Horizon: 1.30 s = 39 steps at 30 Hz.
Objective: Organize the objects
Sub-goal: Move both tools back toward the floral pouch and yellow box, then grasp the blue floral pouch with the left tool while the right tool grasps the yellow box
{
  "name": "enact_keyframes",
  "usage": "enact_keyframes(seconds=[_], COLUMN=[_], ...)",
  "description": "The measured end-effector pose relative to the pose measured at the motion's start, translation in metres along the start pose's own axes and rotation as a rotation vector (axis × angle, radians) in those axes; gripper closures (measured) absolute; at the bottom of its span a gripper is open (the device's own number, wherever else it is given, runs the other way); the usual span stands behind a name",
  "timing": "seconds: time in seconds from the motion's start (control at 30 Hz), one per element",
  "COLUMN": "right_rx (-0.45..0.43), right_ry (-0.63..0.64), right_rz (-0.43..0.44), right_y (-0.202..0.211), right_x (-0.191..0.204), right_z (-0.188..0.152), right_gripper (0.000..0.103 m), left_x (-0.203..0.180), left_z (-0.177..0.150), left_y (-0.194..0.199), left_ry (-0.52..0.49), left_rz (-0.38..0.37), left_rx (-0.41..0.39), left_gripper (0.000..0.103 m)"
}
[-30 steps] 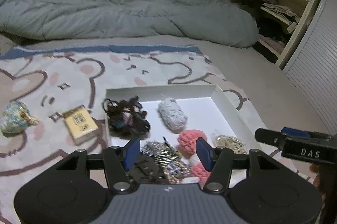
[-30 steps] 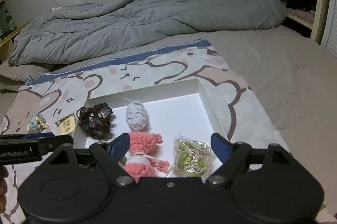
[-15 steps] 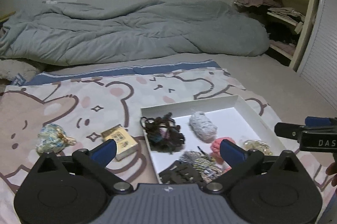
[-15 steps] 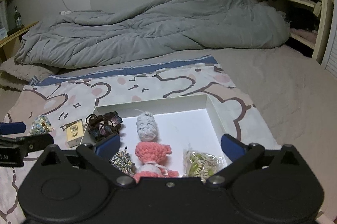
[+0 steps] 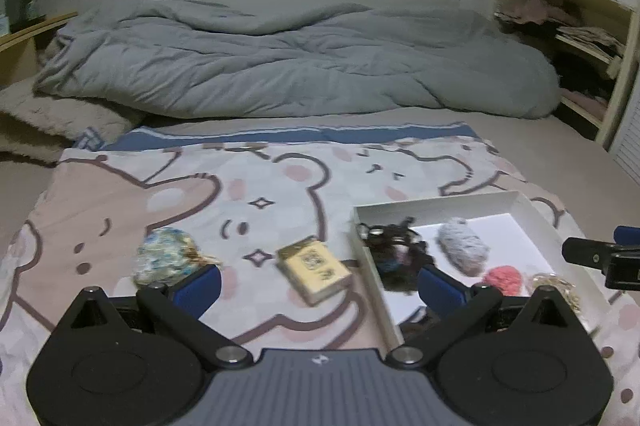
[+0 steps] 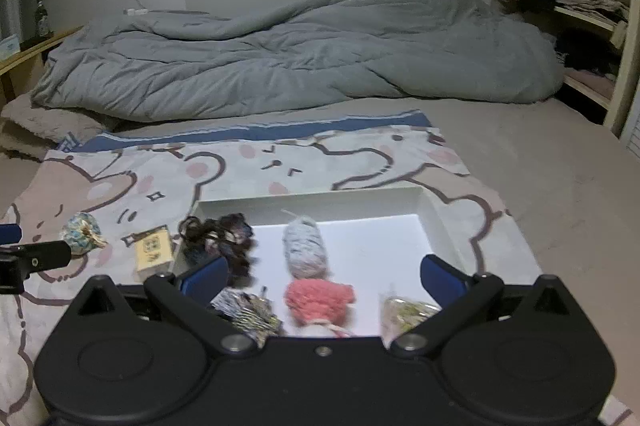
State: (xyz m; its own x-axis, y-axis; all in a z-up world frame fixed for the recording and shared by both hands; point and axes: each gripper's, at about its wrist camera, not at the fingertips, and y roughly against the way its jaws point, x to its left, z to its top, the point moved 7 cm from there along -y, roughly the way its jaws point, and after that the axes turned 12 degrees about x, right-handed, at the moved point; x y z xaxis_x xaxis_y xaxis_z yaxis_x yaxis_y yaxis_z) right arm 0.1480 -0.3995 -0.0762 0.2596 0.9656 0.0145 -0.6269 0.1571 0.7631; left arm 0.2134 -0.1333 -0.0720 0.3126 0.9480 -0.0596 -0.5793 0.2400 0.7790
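Observation:
A shallow white box point(image 6: 434, 214) lies on a bear-print blanket point(image 5: 192, 197). Inside it are a dark tangled bundle point(image 6: 218, 238), a grey yarn ball point(image 6: 305, 246), a pink knitted piece point(image 6: 320, 300), a striped bundle point(image 6: 250, 312) and a clear packet point(image 6: 404, 312). Outside, left of the box, lie a small yellow box point(image 5: 316, 268) and a blue-green cloth pouch point(image 5: 168, 260). My left gripper point(image 5: 318, 284) is open above the blanket, the yellow box showing between its fingers. My right gripper point(image 6: 322, 274) is open over the white box, holding nothing.
A rumpled grey duvet point(image 5: 280, 65) fills the far side of the bed. Open shelves with clothes point(image 5: 580, 37) stand at the right. A wooden ledge with a bottle point(image 6: 40, 13) is at the far left. The right gripper's side point(image 5: 600, 258) shows at the left view's edge.
Both grippers opened wide and drew back from the white box. The left one swung left, so the yellow box and pouch now sit ahead of it.

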Motion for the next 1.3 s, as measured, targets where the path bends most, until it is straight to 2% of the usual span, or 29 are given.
enact_keyframes(seconds=[0.17, 0.63, 0.97, 1.13, 1.3], right_rx=[-0.012, 0.001, 0.003, -0.019, -0.021], right_ry=[0.02, 0.133, 0.153, 0.179, 0.189], right_rz=[0.038, 0.134, 0.172, 0.175, 0.185], right_y=[-0.005, -0.033, -0.054, -0.065, -0.078], right_x=[0.027, 0.11, 0.14, 0.152, 0.168], right_z=[0.007, 0.016, 0.02, 0.022, 0.025], right_gripper=[0.0, 0.0, 0.0, 0.0, 0.0], left_x=[0.027, 0.097, 0.13, 0.143, 0.155], left_z=[-0.002, -0.008, -0.012, -0.008, 0.002], left_y=[0.0, 0.006, -0.002, -0.006, -0.019], left_ry=[0.041, 0.109, 0.122, 0.166, 0.158], left_rz=[0.007, 0.097, 0.126, 0.107, 0.157], left_rx=[0.01, -0.009, -0.002, -0.024, -0.047], left_gripper=[0.0, 0.0, 0.0, 0.0, 0.0])
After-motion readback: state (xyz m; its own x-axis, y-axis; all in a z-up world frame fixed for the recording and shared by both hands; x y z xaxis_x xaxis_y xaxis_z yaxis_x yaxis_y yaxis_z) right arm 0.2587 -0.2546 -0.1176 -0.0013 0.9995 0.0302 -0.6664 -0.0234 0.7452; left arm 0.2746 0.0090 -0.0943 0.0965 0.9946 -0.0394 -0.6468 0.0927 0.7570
